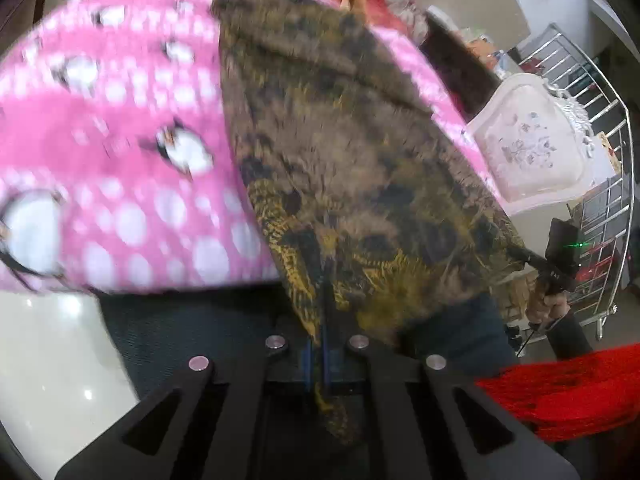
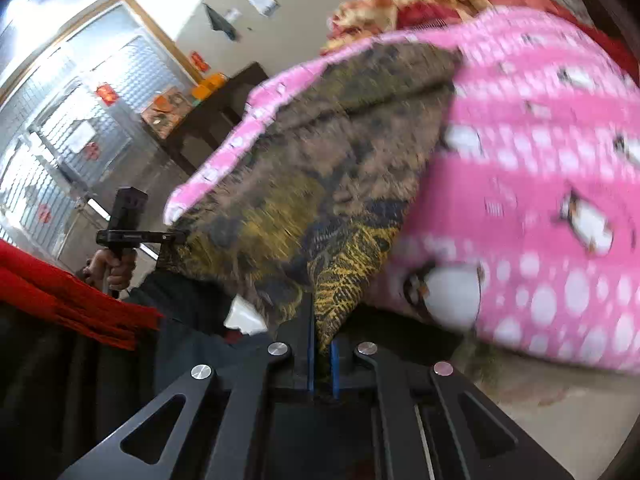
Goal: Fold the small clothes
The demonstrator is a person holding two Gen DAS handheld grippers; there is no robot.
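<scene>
A brown and olive cloth with yellow patterning (image 1: 352, 152) is spread over a pink blanket with white dots and penguins (image 1: 120, 140). My left gripper (image 1: 319, 320) is shut on the cloth's near corner, and fabric hangs down between its blue pads. At the right edge of the same view, my right gripper (image 1: 530, 258) grips the cloth's other corner, held by a hand. In the right wrist view, the right gripper (image 2: 321, 332) is shut on a yellow-patterned corner of the cloth (image 2: 340, 152). The left gripper (image 2: 176, 236) pinches the far left corner. The cloth is stretched between both grippers.
A red fringed scarf (image 1: 568, 392) (image 2: 72, 300) hangs from the person's dark clothing. A white cushioned chair (image 1: 532, 148) and a metal rack (image 1: 600, 208) stand to the right. A dark table (image 2: 216, 120) and red-gold bedding (image 2: 400, 4) lie beyond the blanket (image 2: 540, 160).
</scene>
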